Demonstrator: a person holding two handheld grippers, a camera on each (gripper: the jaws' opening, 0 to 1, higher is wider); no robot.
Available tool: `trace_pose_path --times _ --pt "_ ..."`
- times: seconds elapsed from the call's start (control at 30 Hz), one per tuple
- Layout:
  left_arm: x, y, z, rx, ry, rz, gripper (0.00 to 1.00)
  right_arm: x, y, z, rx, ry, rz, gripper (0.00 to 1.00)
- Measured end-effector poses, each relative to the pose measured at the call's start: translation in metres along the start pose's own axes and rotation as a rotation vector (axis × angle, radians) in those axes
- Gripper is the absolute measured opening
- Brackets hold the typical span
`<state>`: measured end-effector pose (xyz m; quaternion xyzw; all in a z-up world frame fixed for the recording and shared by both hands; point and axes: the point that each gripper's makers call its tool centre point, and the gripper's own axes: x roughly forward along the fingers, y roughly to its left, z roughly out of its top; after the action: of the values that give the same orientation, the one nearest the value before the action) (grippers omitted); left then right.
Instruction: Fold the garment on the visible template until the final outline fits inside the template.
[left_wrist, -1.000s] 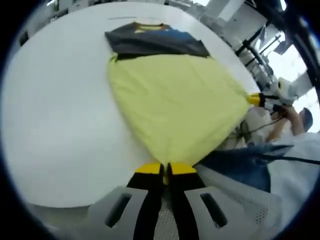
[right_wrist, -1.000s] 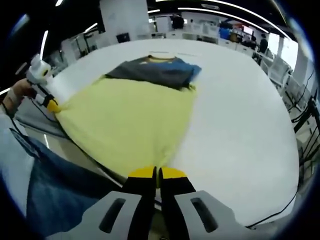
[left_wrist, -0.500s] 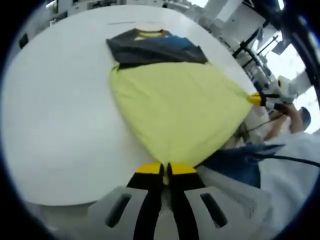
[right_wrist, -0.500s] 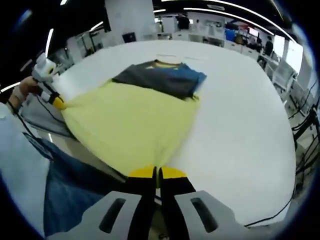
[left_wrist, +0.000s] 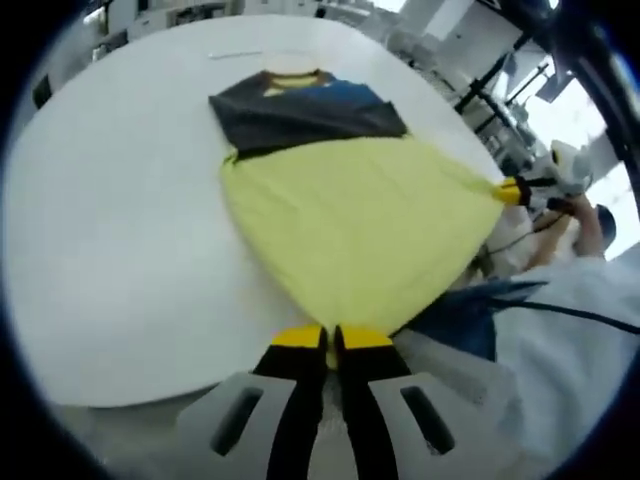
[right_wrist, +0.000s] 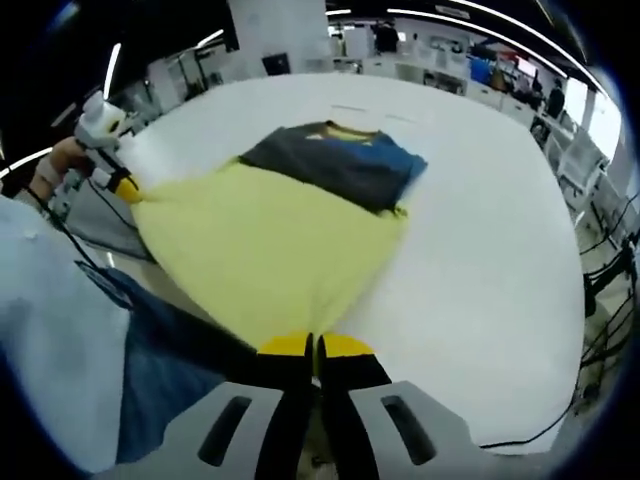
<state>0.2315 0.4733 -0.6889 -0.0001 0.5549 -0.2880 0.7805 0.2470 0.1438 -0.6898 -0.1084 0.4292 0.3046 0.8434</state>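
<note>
Closest in, in the left gripper view, the left hand-held gripper (left_wrist: 332, 338) has its yellow-tipped jaws pinched tight together on a corner of the garment (left_wrist: 350, 215), right at the near edge of the tabletop (left_wrist: 110, 230). Same story in the right gripper view: the right hand-held gripper (right_wrist: 316, 346) has its jaws closed on the other bottom corner of the garment (right_wrist: 270, 250), again at the tabletop (right_wrist: 480, 250) edge.

Between those two corners the yellow hem is pulled taut and drawn out past the table edge toward the person, whose blue jeans (right_wrist: 165, 360) and pale sleeve (right_wrist: 50, 320) sit at lower left of the right gripper view. In the left gripper view the jeans (left_wrist: 455, 315) and white sleeve (left_wrist: 560, 340) show at lower right.

Each gripper catches sight of its partner: the right one (left_wrist: 512, 190) comes in from the right edge of the left gripper view, yellow tips on the stretched cloth, and the left one (right_wrist: 128, 190) shows at the left of the right gripper view, a hand (right_wrist: 60, 160) behind it.

Further out, the yellow cloth spreads flat over the white tabletop. At the far end lies the garment's dark grey and blue top part (left_wrist: 305, 105), with a yellow collar, folded down over the yellow.

Beyond the tabletop, desks and chairs (right_wrist: 560, 140) sit under bright ceiling lights.
</note>
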Motion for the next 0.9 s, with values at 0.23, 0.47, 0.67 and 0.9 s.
trace_pose_path --times 0.23,0.47,0.67,0.9 --pt "-0.009 -0.002 0.002 0.009 -0.016 0.013 0.0 -0.008 0.004 0.006 -0.022 -0.001 0.009 0.03" --pt "-0.016 -0.004 0.001 0.013 -0.017 0.017 0.0 -0.017 0.01 0.008 -0.042 0.012 0.024 0.03" --pt "-0.026 -0.005 0.006 0.052 -0.021 0.035 0.0 -0.025 0.009 0.014 -0.055 0.005 0.015 0.03" --pt "-0.038 -0.008 0.014 0.085 -0.026 0.054 0.0 -0.035 0.011 0.018 -0.077 0.008 0.021 0.03"
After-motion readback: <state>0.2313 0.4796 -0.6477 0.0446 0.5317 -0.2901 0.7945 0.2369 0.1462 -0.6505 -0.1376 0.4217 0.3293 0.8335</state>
